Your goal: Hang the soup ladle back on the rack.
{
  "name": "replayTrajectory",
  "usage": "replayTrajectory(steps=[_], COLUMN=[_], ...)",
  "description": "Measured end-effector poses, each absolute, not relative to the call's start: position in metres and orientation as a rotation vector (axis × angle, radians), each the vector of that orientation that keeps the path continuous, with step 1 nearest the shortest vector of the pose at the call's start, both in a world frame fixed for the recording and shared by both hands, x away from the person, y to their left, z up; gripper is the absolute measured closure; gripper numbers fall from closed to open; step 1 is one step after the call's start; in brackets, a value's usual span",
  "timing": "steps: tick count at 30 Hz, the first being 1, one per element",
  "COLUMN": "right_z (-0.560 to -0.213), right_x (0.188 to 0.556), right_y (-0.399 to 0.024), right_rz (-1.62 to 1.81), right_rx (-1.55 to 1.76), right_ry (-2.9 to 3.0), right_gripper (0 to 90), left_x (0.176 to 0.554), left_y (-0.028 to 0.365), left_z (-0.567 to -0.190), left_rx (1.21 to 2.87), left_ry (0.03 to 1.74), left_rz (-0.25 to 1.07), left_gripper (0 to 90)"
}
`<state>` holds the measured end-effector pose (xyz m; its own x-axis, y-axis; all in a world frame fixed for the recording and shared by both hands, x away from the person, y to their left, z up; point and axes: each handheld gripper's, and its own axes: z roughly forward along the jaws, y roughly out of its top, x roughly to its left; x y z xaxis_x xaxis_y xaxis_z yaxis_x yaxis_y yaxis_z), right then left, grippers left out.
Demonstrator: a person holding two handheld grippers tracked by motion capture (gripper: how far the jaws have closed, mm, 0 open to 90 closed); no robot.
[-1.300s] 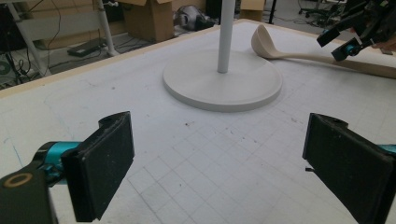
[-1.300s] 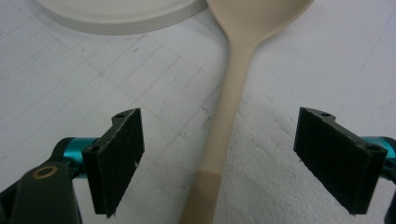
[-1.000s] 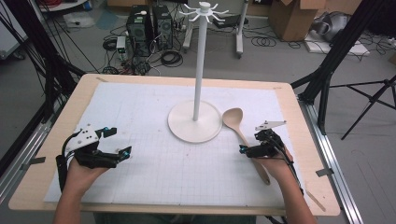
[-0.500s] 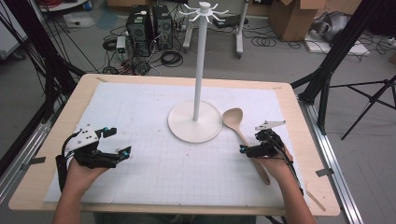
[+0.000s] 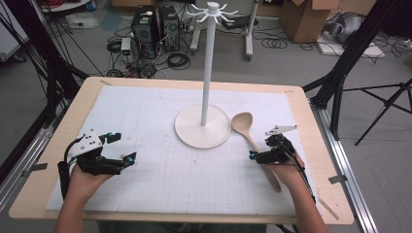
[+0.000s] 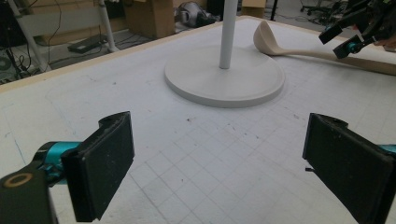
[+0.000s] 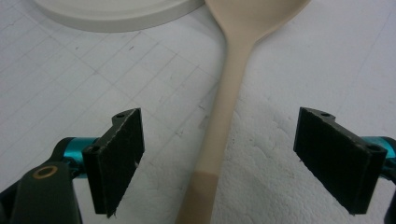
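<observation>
While the right gripper (image 7: pixel 217 161) hangs low over the spoon (image 7: pixel 229 93), its jaws stand wide apart with the handle lying between them, not touching either one. The spoon lies flat on the white mat (image 5: pixel 155 116), its bowl just beside the round base of the tall white stand (image 5: pixel 202 125) in the middle of the table (image 5: pixel 82 92). Well apart, at the near left of the mat, the left gripper (image 5: pixel 120 147) is wide open too and holds nothing, pointing toward the stand.
</observation>
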<state>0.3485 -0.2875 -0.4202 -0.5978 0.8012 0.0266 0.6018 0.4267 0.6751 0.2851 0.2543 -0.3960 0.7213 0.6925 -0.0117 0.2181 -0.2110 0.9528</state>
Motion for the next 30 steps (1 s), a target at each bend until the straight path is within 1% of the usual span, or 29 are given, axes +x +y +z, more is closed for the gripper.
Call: replayTrajectory(steps=[10,11,19,21,27,30], right_z=[-0.422,-0.424,-0.430,-0.431,-0.431,-0.430], right_x=[0.350,0.350,0.353,0.354,0.353,0.352], right_y=[-0.286,-0.285,-0.283,-0.284,-0.287,-0.287], right_rz=[0.925,0.901,0.831,0.814,0.810,0.805], right_rx=[1.215,1.222,1.232,1.255,1.280,1.272], right_ry=[2.395,2.404,2.433,2.434,2.432,2.429], right_gripper=[15.5,17.6,20.7,23.4,35.8,43.5], left_x=[0.285,0.285,0.285,0.285,0.285,0.285], left_y=[0.255,0.255,0.257,0.257,0.258,0.257], left_z=[-0.397,-0.397,-0.397,-0.397,-0.397,-0.397], left_rx=[1.769,1.771,1.767,1.767,1.768,1.768], left_ry=[0.724,0.725,0.728,0.727,0.732,0.733], left_rz=[0.509,0.510,0.513,0.512,0.512,0.509], left_gripper=[9.4,9.5,9.4,9.4,9.5,9.5])
